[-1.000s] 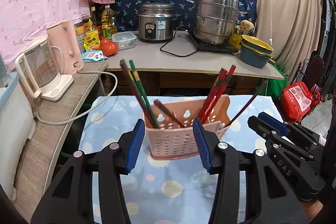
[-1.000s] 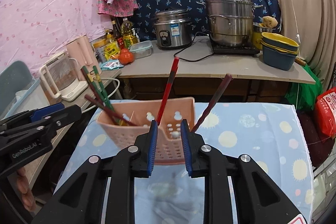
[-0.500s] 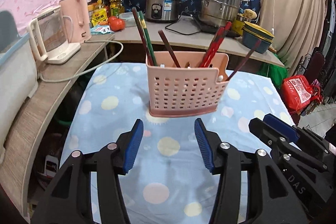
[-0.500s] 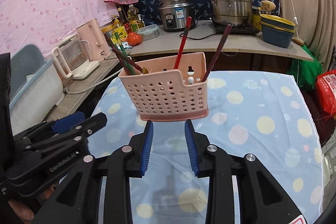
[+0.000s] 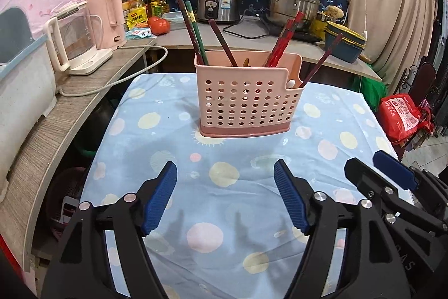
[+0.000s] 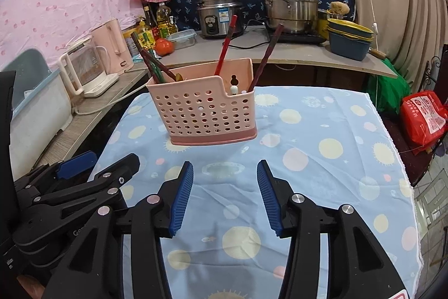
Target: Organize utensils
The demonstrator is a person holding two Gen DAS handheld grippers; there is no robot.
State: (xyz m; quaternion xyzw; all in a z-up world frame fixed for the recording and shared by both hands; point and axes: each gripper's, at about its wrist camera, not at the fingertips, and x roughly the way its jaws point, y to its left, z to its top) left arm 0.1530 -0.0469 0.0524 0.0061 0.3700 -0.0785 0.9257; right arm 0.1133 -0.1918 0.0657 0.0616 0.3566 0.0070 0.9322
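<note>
- Covering the table [image 5: 229,203] is a blue cloth with pale dots; a wooden shelf runs along its left edge.
- Behind it, a counter [image 5: 252,38] carries a rice cooker [image 5: 218,3], a steel steamer [image 5: 294,0], stacked bowls [image 5: 345,42], oil bottles and a tomato [image 5: 159,25].
- Two kettles [image 5: 84,38] stand on the shelf; pink and navy fabric hangs on the walls.
- The pink holder [image 5: 247,98] stands upright on the cloth, with chopsticks [image 5: 282,39] leaning out of it.
- The left gripper [image 5: 225,198] hovers above the cloth, well short of the holder, jaws spread and empty.
- The right gripper [image 6: 225,194] sits beside it, likewise spread and empty, also apart from the holder [image 6: 205,109].
</note>
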